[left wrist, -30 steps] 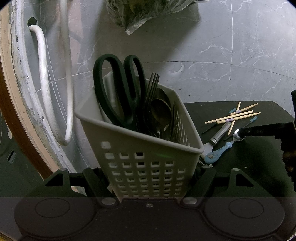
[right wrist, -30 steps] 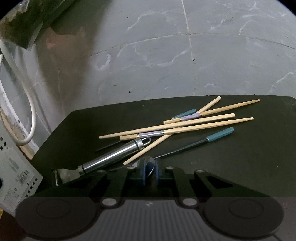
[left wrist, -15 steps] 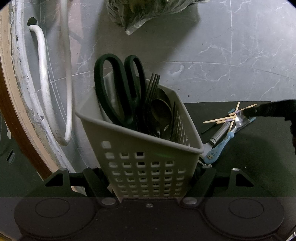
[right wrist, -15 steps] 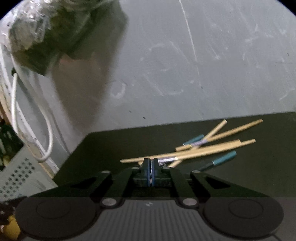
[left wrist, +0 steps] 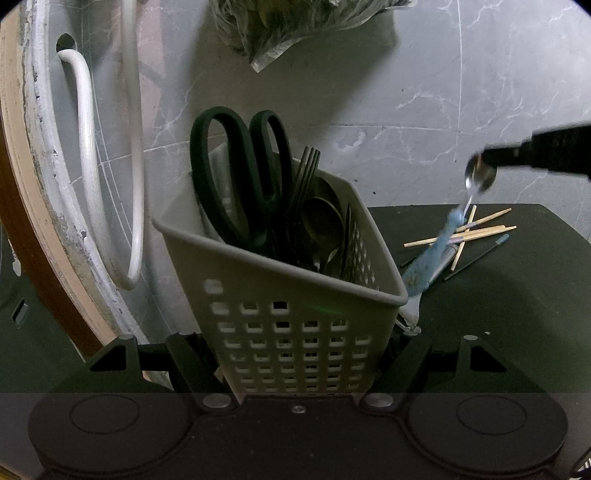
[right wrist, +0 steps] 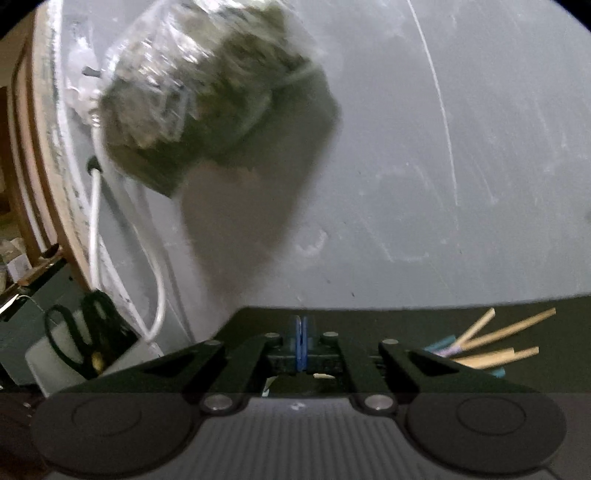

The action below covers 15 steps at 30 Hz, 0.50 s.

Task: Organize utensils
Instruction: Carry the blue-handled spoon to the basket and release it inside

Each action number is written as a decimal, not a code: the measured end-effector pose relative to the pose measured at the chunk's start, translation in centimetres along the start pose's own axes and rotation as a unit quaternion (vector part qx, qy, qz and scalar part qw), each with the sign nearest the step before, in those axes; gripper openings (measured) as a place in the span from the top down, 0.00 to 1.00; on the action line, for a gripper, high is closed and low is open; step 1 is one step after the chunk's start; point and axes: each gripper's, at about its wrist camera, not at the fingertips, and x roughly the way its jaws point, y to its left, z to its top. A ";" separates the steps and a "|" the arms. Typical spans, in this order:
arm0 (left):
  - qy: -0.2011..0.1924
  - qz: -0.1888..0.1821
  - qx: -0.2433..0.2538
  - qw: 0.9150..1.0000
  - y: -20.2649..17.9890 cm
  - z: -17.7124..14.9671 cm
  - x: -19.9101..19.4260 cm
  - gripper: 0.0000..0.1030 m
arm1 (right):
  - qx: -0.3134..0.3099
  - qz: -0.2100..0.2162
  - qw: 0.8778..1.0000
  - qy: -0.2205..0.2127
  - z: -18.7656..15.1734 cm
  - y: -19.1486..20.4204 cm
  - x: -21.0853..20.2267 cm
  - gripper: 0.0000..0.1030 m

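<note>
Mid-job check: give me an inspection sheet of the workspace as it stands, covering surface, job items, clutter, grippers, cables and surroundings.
Surface: dark mat, bordered behind by grey marbled tile.
Job's things: perforated grey caddy holding black scissors, a fork and spoons; blue-handled spoon hanging in the air above the mat; wooden chopsticks and a teal-tipped dark stick loose on the mat.
Clutter: a metal-handled tool partly hidden behind the caddy.
Grippers: left gripper clamped on the caddy's sides; right gripper shut on the spoon's bowl end.
Cables: white hose looping down the left wall.
Surroundings: plastic bag of greens hanging on the tiled wall; worn wooden frame at left.
</note>
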 end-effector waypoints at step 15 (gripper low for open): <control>-0.001 -0.001 0.000 1.000 0.0 0.0 0.0 0.26 | -0.072 0.114 0.983 -0.123 7.3 6.3 -4.6 0.99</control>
